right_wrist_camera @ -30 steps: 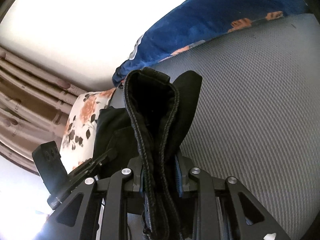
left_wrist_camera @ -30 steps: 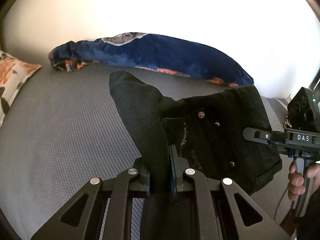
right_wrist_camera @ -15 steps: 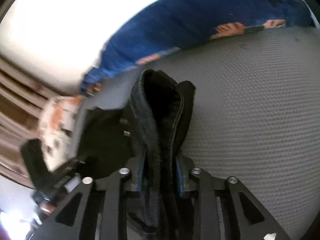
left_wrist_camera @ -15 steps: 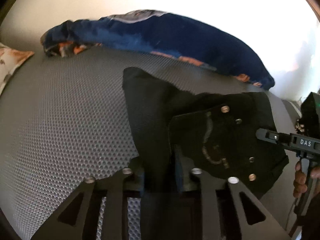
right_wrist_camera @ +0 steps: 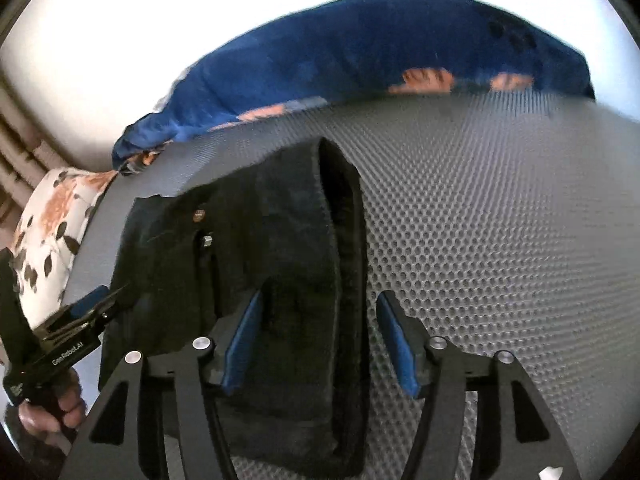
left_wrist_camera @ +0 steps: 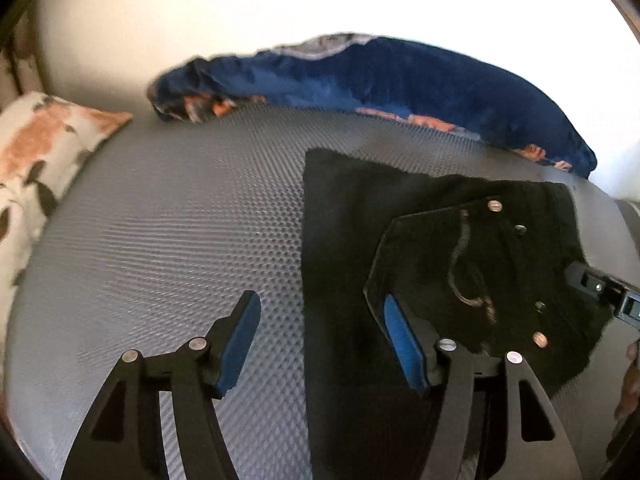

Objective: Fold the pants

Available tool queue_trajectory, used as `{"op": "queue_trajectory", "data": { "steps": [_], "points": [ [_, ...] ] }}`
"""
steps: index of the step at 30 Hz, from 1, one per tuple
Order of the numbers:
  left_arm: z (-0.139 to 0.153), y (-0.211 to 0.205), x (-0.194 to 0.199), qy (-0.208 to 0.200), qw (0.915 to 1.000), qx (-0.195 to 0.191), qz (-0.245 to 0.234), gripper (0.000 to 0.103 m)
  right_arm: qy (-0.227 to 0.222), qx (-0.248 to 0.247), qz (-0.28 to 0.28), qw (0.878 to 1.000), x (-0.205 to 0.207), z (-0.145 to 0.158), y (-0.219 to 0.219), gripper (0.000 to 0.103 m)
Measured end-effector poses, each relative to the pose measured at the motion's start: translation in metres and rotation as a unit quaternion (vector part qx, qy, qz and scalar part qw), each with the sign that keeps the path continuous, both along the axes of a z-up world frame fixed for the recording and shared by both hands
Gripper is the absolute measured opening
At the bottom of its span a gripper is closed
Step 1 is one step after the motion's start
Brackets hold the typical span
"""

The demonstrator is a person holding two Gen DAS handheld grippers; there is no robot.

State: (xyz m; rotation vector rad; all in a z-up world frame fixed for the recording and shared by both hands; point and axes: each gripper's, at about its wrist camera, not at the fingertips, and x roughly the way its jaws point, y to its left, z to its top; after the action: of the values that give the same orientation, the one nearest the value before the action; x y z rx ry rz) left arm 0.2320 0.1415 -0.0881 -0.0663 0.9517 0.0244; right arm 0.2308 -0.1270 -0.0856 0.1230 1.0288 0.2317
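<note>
A second ago the left gripper [left_wrist_camera: 320, 344] clamped a leg of the black denim pants [left_wrist_camera: 420, 248]; now its jaws are opening, blue pads clear of the cloth, which lies flat on the grey honeycomb-textured mattress [left_wrist_camera: 160, 240]; the right gripper [right_wrist_camera: 316, 344], earlier pinching the raised folded waistband, is likewise opening, the fabric lying loose between its pads; both views have tipped lower toward the pants.

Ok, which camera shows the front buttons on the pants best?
Left wrist view: the buttons run in a clear row down the pants. Right wrist view catches only one button near the left edge, the rest hidden in dark folds.
</note>
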Motion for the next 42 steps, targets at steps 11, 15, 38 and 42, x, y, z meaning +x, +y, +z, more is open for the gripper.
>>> {"op": "queue_trajectory", "data": {
  "steps": [11,15,38,42],
  "points": [
    [0.05,-0.009,-0.097,-0.039,0.9982,0.038,0.026,0.073,-0.092,-0.093,0.023,0.991,-0.097,0.056,0.048,0.086],
    [0.06,-0.017,-0.136,-0.058,0.9956,0.063,0.038,0.074,-0.109,-0.095,0.019,0.989,-0.129,0.061,0.057,0.094],
    [0.06,-0.028,-0.197,-0.059,0.9961,0.051,0.043,0.075,-0.117,-0.093,0.0,0.989,-0.202,0.068,0.066,0.101],
    [0.06,-0.029,-0.199,-0.06,0.9959,0.053,0.041,0.075,-0.112,-0.097,0.0,0.989,-0.203,0.065,0.066,0.101]
  ]
}}
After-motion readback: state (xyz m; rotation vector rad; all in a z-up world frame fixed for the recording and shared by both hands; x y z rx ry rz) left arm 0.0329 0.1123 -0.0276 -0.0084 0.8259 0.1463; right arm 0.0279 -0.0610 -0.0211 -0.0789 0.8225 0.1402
